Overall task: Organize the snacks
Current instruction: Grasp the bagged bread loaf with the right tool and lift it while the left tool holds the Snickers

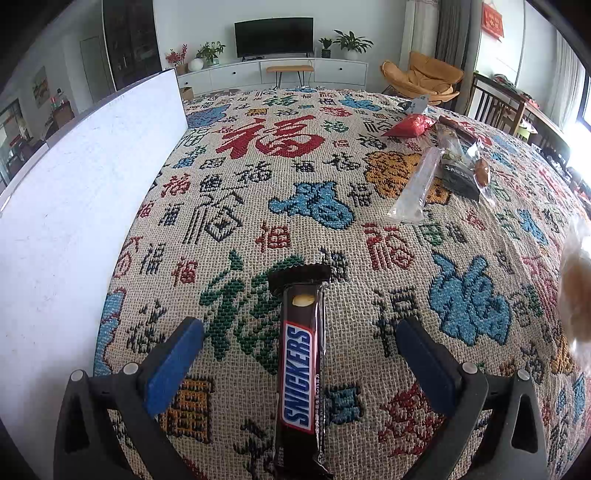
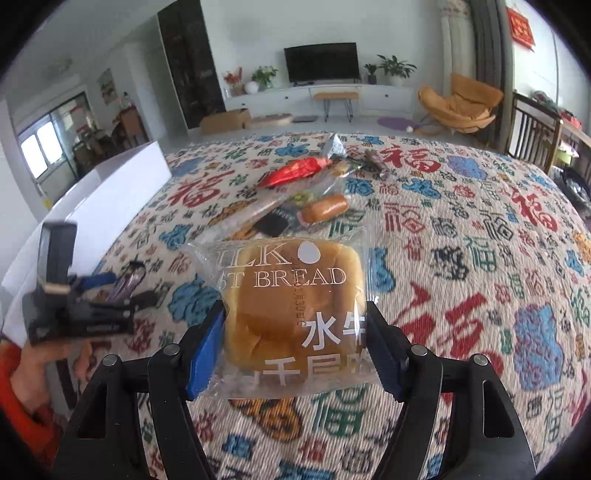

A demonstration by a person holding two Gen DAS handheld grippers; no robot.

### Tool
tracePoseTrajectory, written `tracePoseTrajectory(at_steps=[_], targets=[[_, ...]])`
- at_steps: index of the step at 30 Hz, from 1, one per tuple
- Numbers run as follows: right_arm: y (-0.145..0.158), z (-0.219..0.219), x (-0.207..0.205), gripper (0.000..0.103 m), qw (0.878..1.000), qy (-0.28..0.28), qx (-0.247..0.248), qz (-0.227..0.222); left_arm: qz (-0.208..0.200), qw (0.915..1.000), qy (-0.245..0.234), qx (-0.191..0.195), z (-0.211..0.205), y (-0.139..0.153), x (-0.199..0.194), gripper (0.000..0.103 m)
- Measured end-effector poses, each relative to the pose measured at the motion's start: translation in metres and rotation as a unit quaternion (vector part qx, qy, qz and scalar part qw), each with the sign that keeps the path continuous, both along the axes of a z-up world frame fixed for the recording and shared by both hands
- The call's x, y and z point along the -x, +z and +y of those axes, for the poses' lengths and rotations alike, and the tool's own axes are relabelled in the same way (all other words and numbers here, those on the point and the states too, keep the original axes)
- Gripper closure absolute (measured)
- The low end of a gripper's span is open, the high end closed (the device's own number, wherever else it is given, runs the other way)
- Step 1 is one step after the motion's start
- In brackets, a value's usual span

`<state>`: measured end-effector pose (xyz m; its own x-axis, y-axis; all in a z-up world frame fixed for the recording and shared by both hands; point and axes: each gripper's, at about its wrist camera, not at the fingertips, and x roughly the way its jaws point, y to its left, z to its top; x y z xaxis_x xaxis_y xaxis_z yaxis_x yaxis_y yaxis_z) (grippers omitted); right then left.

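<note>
My right gripper has its blue pads pressed against both sides of a clear-wrapped bread bun, which I hold lifted above the woven cloth, its printed face toward the camera; my left gripper stands wide open, its blue pads well apart on either side of a Snickers bar that lies lengthwise on the cloth between them, touched by neither pad. Seen from my right wrist, the left gripper sits low at the left edge, with my hand and an orange sleeve beneath it. Farther out on the cloth lies a loose pile of other snacks: a red packet, a long clear sleeve, a dark pouch and a small wrapped brown roll, all close together and overlapping, well apart from the Snickers bar. A white box stands along the left edge of the cloth. Beyond the table I can see a television on a white cabinet, potted plants and an orange chair
</note>
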<state>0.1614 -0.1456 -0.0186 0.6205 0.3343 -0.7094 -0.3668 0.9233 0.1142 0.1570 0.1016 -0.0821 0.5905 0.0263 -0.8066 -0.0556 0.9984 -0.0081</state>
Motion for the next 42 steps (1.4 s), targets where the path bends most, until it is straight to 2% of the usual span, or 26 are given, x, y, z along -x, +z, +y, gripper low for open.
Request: tracePoseTrajectory(at_steps=[2, 3, 4, 10, 13, 17, 38, 39, 40, 42], targets=[[-0.021, 0.011, 0.009, 0.024, 0.999, 0.009, 0.042, 0.021, 0.0, 1.0, 0.0, 0.0, 0.0, 0.0, 0.0, 0.0], [-0.031, 0.016, 0.01, 0.012, 0.998, 0.012, 0.052, 0.018, 0.0, 1.0, 0.0, 0.0, 0.0, 0.0, 0.0, 0.0], [-0.033, 0.016, 0.014, 0.01, 0.999, 0.008, 0.05, 0.0, 0.0, 1.0, 0.0, 0.0, 0.0, 0.0, 0.0, 0.0], [-0.036, 0.023, 0.004, 0.004, 0.998, 0.0, 0.067, 0.003, 0.0, 1.0, 0.0, 0.0, 0.0, 0.0, 0.0, 0.0], [-0.039, 0.02, -0.006, 0.001, 0.998, 0.007, 0.059, 0.024, 0.0, 1.0, 0.0, 0.0, 0.0, 0.0, 0.0, 0.0], [-0.044, 0.017, -0.013, 0.001, 0.998, 0.014, 0.046, 0.039, 0.0, 1.0, 0.0, 0.0, 0.0, 0.0, 0.0, 0.0], [-0.044, 0.026, -0.011, 0.001, 0.997, 0.014, 0.07, 0.04, 0.0, 1.0, 0.0, 0.0, -0.001, 0.0, 0.0, 0.0], [-0.046, 0.026, -0.013, 0.001, 0.996, 0.014, 0.072, 0.046, 0.0, 1.0, 0.0, 0.0, 0.0, -0.001, 0.0, 0.0], [-0.051, 0.027, -0.017, 0.001, 0.995, 0.015, 0.073, 0.071, 0.0, 1.0, 0.0, 0.0, -0.001, -0.001, 0.0, 0.0], [-0.056, 0.029, -0.02, 0.0, 0.994, 0.022, 0.081, 0.07, 0.0, 1.0, 0.0, 0.0, 0.0, 0.0, 0.0, 0.0]])
